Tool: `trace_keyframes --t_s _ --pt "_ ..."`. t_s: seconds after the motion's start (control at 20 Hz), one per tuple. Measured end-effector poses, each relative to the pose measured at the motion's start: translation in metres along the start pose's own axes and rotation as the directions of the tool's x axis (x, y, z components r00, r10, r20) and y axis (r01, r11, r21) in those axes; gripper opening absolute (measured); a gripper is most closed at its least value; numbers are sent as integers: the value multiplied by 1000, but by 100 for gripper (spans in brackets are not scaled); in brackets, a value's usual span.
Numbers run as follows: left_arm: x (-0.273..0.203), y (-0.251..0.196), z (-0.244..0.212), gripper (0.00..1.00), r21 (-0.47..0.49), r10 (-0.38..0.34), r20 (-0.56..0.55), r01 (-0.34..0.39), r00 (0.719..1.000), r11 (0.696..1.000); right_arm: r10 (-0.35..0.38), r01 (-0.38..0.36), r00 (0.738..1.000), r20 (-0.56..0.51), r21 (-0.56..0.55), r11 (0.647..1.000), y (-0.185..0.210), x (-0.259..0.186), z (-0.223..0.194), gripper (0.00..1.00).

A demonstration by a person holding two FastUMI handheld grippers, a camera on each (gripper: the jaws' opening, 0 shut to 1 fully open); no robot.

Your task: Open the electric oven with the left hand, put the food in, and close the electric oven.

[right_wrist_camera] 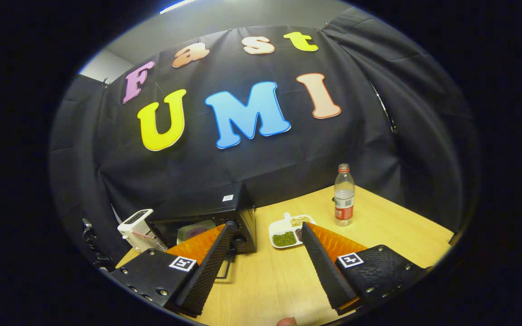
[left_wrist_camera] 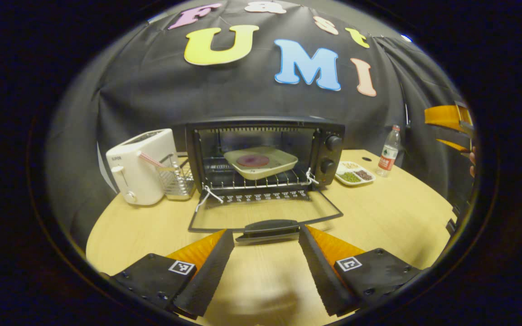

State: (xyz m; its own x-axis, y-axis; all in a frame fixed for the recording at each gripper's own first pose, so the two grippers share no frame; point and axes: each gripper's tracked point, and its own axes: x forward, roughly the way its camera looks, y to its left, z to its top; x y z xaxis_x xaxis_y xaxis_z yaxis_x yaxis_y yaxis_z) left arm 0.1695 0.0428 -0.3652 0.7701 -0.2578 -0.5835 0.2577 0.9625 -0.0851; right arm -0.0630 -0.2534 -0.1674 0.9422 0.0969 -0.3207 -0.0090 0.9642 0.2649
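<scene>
With the oven [left_wrist_camera: 265, 154] door [left_wrist_camera: 265, 217] lying flat and the plate of food [left_wrist_camera: 261, 162] already on its rack, the spread, empty left gripper [left_wrist_camera: 266, 235] near the handle [left_wrist_camera: 268, 226] may slip off on lifting, while the right gripper [right_wrist_camera: 264, 244] hangs spread and empty.

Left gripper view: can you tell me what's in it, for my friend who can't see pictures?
A black electric oven sits on a wooden table with its door folded down flat, and a tray of food rests on the rack inside. The open left claw hovers just in front of the door handle. A white toaster stands left of the oven, a water bottle right.
</scene>
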Motion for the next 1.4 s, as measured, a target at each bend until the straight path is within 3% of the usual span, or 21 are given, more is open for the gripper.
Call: trace_keyframes --t_s 0.35,0.5,0.65,0.85,1.15,1.4 --pt "42 -17 -37 98 15 0 -138 2 990 1000 -109 111 993 35 -59 992 -33 -36 19 97" --pt "48 -19 -47 99 2 31 -178 -32 983 1000 -115 118 993 41 -89 989 -31 -42 23 98" --pt "52 -17 -42 97 33 63 -134 -59 989 998 -115 120 992 55 -89 989 -31 -46 28 98" --pt "52 -18 -38 97 -27 85 -161 -90 983 996 -115 120 991 68 -79 990 -34 -47 35 98" --pt "29 -20 -3 97 -33 104 -69 -106 992 994 -88 93 993 74 -73 993 -36 -56 36 98" --pt "14 -20 59 98 9 108 88 -109 990 994 -73 78 994 79 -66 995 -50 -84 32 98"
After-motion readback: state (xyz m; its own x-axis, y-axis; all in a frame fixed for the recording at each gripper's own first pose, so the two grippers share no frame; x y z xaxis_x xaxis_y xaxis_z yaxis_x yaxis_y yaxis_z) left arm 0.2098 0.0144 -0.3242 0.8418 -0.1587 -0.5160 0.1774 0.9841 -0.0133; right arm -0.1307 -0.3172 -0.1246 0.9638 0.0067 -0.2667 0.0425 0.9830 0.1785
